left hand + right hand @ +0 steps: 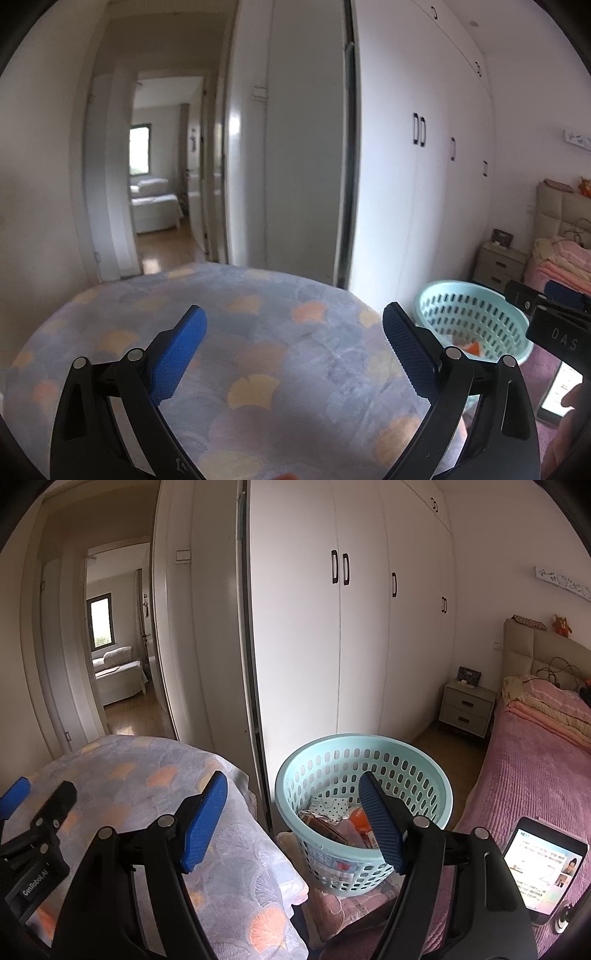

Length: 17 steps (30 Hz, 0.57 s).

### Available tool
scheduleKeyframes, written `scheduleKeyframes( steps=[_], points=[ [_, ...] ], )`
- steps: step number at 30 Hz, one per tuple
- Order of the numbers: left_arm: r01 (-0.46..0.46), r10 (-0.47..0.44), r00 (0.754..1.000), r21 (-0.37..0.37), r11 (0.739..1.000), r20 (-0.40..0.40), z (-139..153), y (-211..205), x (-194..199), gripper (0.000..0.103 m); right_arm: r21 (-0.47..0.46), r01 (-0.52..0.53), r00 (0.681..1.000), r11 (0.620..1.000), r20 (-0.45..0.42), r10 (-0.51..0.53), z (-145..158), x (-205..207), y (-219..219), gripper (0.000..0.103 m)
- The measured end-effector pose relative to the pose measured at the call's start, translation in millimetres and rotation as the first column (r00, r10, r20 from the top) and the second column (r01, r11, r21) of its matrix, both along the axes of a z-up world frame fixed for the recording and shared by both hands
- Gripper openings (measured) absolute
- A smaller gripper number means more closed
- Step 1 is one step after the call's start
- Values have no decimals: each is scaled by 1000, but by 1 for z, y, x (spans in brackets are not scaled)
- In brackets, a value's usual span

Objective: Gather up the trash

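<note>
Since wrappers (340,825) already lie inside mint laundry basket (364,801), collecting looks nearly done. Right gripper (295,825) above basket's left rim, spread wide, empty. Left gripper (295,350) left of basket over leaf-print blanket (258,332), likewise released, probably seeking leftovers.

White wardrobe (362,627) — pink bed (535,760), nightstand (467,709)

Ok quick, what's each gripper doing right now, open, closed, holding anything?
Left gripper: open, holding nothing, above the patterned blanket.
Right gripper: open, holding nothing, by the turquoise basket.
</note>
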State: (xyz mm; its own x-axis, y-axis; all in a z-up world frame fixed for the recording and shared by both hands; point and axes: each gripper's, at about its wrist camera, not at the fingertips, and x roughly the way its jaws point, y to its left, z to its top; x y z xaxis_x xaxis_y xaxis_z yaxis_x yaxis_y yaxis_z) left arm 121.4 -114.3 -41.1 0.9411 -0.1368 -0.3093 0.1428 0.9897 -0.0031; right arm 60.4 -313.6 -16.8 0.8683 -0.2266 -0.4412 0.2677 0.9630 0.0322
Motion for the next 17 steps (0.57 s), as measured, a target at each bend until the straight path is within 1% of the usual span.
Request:
scheduleKeyframes(
  steps=[5,8,13,15,17],
  points=[
    [-6,6,1000,22,1000,4,1,-5,0,93,-5,-5,1000,1000,-2,5,-1,3,2,70],
    [-19,19,1000,37,999,21,2,-6,-3,93,-3,-5,1000,1000,-3,5,-1,4,2,70],
    [24,-24,1000,7,1000,0,5,-4,-2,93,2,-7,1000,1000,-5,7,-1,5,4,70],
    [27,-27,1000,4,1000,0,9,-2,-3,93,1,-10,1000,1000,-2,10,1,5,6,70],
    [25,-25,1000,-5,1000,-17,14,5,-3,93,-2,-18,1000,1000,4,18,5,6,10,70]
  ],
)
